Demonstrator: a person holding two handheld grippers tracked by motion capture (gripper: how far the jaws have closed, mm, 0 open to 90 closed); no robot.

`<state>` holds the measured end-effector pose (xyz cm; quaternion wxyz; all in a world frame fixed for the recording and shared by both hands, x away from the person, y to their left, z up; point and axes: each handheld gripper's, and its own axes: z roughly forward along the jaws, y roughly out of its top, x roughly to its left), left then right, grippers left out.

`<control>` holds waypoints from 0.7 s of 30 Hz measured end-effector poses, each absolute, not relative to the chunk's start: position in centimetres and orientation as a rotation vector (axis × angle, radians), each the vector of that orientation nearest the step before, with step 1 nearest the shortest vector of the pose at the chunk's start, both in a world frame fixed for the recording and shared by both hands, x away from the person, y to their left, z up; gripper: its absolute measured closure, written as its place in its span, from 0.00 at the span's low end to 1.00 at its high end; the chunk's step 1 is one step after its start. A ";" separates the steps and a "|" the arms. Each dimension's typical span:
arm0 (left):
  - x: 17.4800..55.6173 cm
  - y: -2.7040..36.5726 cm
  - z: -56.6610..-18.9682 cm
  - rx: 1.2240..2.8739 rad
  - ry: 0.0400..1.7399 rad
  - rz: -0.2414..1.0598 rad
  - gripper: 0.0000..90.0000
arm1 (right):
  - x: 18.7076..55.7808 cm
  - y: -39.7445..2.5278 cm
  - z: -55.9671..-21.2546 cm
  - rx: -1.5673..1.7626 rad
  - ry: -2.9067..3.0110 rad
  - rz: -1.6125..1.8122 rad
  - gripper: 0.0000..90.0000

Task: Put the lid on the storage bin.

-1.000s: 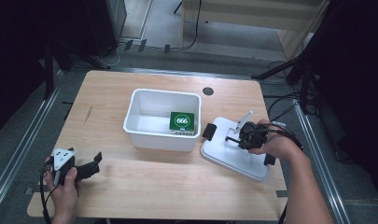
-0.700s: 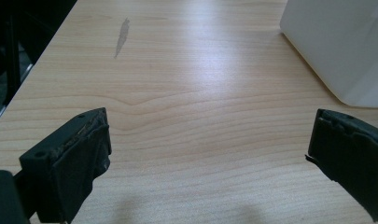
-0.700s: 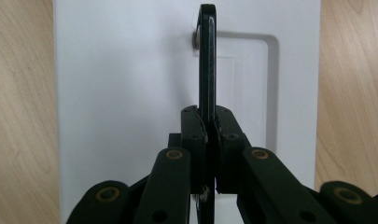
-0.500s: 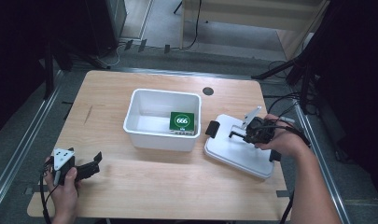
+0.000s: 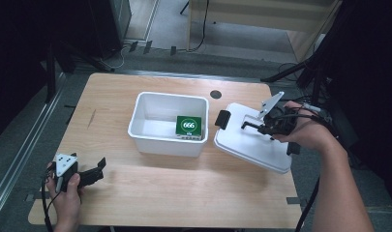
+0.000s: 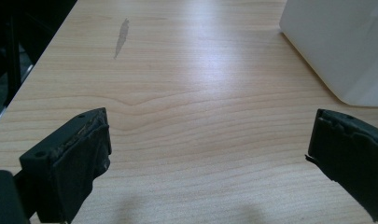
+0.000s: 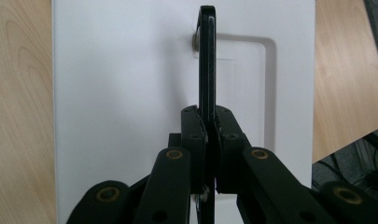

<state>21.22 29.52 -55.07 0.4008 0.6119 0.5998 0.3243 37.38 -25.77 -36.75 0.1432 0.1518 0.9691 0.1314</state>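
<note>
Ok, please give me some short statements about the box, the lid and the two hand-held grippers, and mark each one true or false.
1. The white box is open. True.
2. The green card lies on the lid. False: it is inside the box.
3. The right hand-held gripper is shut on the lid's black handle. True.
4. The left hand-held gripper holds the lid. False: its jaws are open over bare table.

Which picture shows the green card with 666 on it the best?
The high view: the green card stands inside the white bin, number readable. The left gripper view catches just the bin's outer wall. The right gripper view looks at the white lid instead.
</note>
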 end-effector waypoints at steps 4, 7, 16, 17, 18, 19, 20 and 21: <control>21.2 29.5 -55.1 1.546 1.515 0.823 0.00 | 37.4 -25.5 -35.2 0.425 2.787 0.375 0.95; 21.2 29.5 -55.1 1.546 1.515 0.823 0.00 | 37.4 -25.4 -34.3 0.409 2.786 0.376 0.95; 21.2 29.5 -55.1 1.546 1.515 0.823 0.00 | 37.4 -24.0 -31.4 0.369 2.764 0.404 0.95; 21.2 29.5 -55.1 1.546 1.515 0.824 0.00 | 37.4 -23.7 -31.3 0.359 2.766 0.396 0.95; 21.2 29.5 -55.1 1.546 1.515 0.825 0.00 | 37.3 -23.4 -31.1 0.349 2.765 0.394 0.95; 21.2 29.5 -55.1 1.547 1.515 0.825 0.00 | 37.3 -23.0 -31.0 0.337 2.769 0.397 0.95; 21.2 29.5 -55.1 1.548 1.513 0.827 0.00 | 37.3 -22.5 -30.9 0.320 2.773 0.402 0.95; 21.2 29.4 -55.1 1.547 1.514 0.827 0.00 | 37.3 -22.1 -30.8 0.308 2.776 0.407 0.95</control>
